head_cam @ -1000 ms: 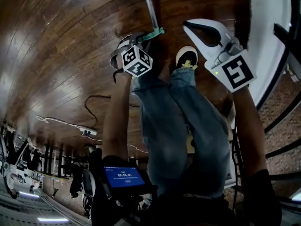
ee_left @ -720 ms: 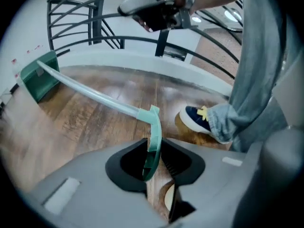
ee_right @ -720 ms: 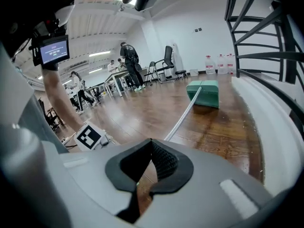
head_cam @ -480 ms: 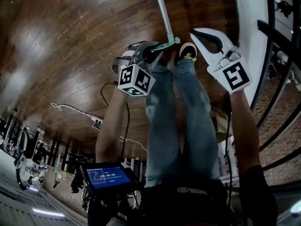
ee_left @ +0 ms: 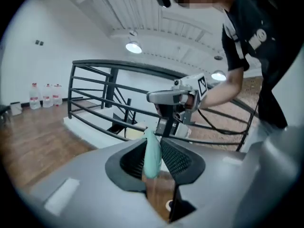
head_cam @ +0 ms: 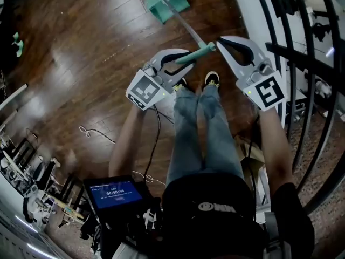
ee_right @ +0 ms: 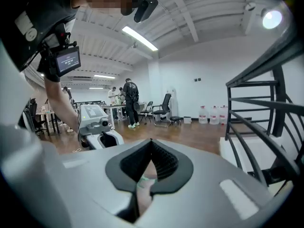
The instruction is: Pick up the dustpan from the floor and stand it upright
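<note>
The dustpan has a teal pan (head_cam: pixel 167 3) resting on the wooden floor at the top of the head view. Its metal shaft (head_cam: pixel 188 28) slants down to a teal grip (head_cam: pixel 197 53). My left gripper (head_cam: pixel 186 61) has its pads on that grip (ee_left: pixel 152 151), and its jaws are opening slightly with the grip still between them. My right gripper (head_cam: pixel 221 40) is shut, its tips just right of the grip's end. In the right gripper view a sliver of teal (ee_right: pixel 144 178) shows below the closed pads (ee_right: pixel 156 163).
A black railing (head_cam: pixel 302 63) and a white ledge (head_cam: pixel 245 4) run along the right. The person's legs and shoes (head_cam: pixel 211 80) stand below the grip. Cables (head_cam: pixel 94 135) lie on the floor at left. People, chairs (ee_right: pixel 164 109) and water bottles (ee_left: pixel 45 95) are far off.
Both grippers have risen well off the floor. The dustpan's grip came up with the left gripper, the shaft now slants steeply, and the teal pan has come into view.
</note>
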`<state>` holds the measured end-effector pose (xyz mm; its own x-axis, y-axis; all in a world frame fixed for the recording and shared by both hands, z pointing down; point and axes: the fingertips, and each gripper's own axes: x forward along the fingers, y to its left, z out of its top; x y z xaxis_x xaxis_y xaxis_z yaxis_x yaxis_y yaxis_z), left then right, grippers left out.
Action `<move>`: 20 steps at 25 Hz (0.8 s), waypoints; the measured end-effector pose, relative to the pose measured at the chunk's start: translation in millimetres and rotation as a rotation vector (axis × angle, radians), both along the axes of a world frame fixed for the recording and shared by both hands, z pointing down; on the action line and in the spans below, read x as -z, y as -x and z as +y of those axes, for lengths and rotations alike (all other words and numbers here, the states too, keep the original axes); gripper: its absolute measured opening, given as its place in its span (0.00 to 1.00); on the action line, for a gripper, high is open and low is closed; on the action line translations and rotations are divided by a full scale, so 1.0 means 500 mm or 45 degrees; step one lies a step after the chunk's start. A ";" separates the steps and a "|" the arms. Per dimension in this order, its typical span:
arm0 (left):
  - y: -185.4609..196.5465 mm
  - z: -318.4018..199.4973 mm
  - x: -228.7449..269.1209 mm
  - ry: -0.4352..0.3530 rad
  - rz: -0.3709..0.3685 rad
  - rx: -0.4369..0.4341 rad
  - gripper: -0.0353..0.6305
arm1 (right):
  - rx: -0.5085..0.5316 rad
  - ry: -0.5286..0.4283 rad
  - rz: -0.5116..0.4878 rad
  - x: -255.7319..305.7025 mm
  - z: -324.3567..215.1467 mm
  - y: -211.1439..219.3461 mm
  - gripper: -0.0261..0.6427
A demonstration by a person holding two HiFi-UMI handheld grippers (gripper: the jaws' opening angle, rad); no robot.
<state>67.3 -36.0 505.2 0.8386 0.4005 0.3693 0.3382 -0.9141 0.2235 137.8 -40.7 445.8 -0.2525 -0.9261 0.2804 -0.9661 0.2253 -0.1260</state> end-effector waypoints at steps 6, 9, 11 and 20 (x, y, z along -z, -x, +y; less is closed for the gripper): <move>0.011 -0.127 0.084 0.310 -0.007 0.280 0.25 | 0.006 -0.055 0.059 0.118 -0.017 0.005 0.04; 0.041 -0.170 0.051 0.360 -0.047 0.365 0.26 | 0.022 -0.049 0.040 0.119 -0.023 0.027 0.04; 0.061 -0.179 0.018 0.397 -0.051 0.397 0.27 | 0.034 -0.037 0.013 0.105 -0.024 0.044 0.04; 0.120 -0.199 0.002 0.413 0.113 0.440 0.30 | 0.077 -0.005 -0.019 0.075 -0.065 0.106 0.04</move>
<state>7.4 -135.5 504.0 0.9656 0.1752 0.1922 0.0574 -0.8644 0.4995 84.9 -73.3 408.2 -0.3119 -0.9102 0.2726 -0.9488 0.2834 -0.1395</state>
